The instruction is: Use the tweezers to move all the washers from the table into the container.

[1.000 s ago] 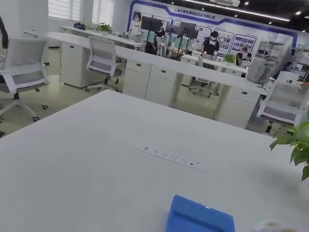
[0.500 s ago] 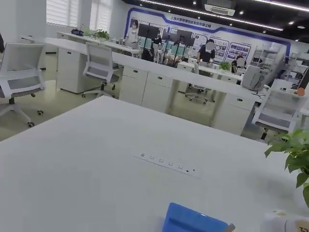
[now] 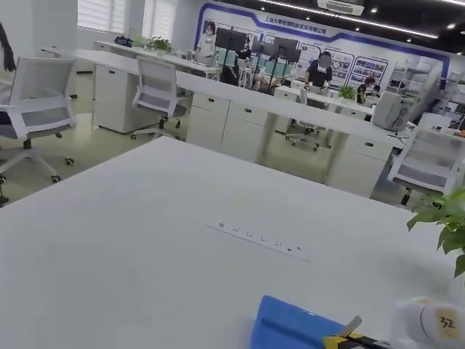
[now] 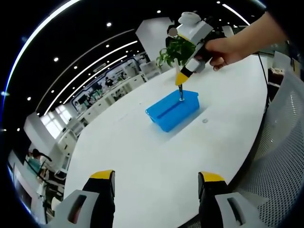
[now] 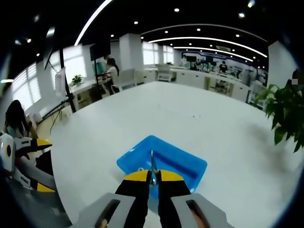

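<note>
Right gripper (image 5: 154,176): jaws are pressed together on the tweezers (image 5: 152,164), whose tips are held over the open blue container (image 5: 164,161). It is gripped by a bare hand (image 4: 228,47)

Left gripper (image 4: 156,176): jaws are spread wide with nothing between them, and are held above the table's near edge

Washer (image 4: 204,120): one small ring is noted on the table (image 4: 142,156), just beside the container on the side of the near edge

Surface: a plain white table top. A socket strip (image 3: 258,238) is set flush near its middle, and a leafy plant (image 3: 443,218) is seen at its right edge

Room: an open office, with rows of white desks, mesh-backed chairs (image 3: 36,102) and strip lights overhead. People are seen at the far desks

Writing: "32" is read on a yellow sticker (image 3: 448,321) on the right gripper's body. A line of characters is seen on the blue-bordered wall board (image 3: 320,36), too small to be read
</note>
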